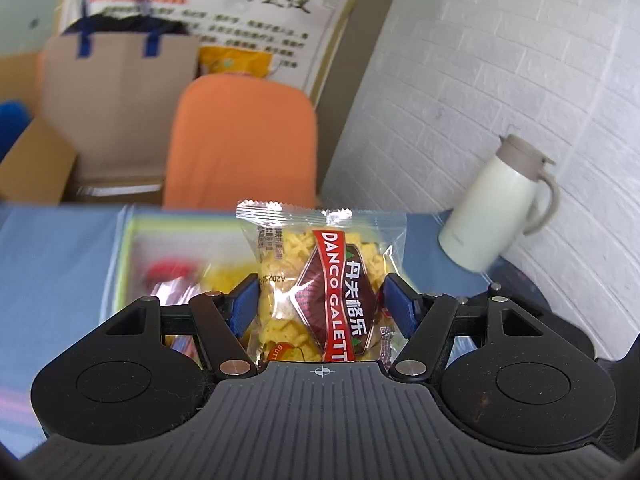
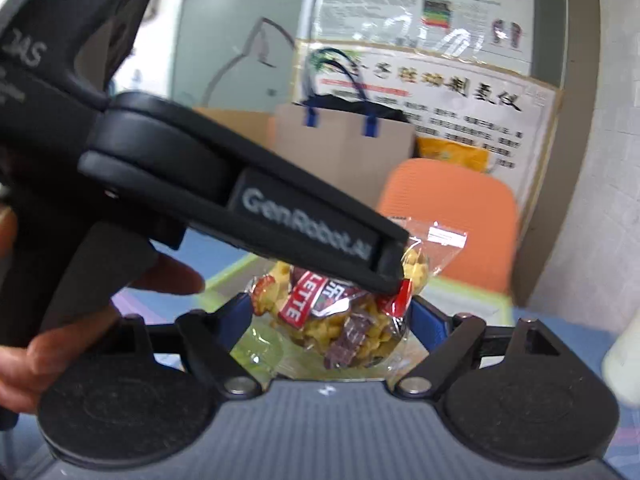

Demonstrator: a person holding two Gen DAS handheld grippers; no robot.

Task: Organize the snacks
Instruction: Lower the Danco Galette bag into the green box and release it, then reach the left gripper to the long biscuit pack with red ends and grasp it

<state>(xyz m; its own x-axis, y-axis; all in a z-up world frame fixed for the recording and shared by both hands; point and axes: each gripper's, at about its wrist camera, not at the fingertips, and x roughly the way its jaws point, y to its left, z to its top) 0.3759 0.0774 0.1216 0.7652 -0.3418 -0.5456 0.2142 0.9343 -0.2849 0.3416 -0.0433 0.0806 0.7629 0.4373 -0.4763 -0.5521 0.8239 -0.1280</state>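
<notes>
My left gripper (image 1: 323, 304) is shut on a clear packet of yellow biscuits with a red "DANCO GALETTE" label (image 1: 328, 280), its blue pads pressing both sides. The packet hangs above a pale-green-rimmed tray (image 1: 128, 240) holding more blurred snacks. In the right wrist view my right gripper (image 2: 334, 316) has a second biscuit packet (image 2: 352, 336) squeezed between its blue pads. The left gripper's black finger (image 2: 304, 224) crosses just above it, with the crimped end of its packet (image 2: 438, 238) sticking out past the tip. A person's hand (image 2: 168, 276) holds that left gripper.
A blue cloth (image 1: 52, 260) covers the table. A cream thermos jug (image 1: 492, 204) stands at the right by the white brick wall. Behind the table are an orange chair (image 1: 240, 140), a brown paper bag (image 1: 120, 92) with blue handles, and cardboard boxes.
</notes>
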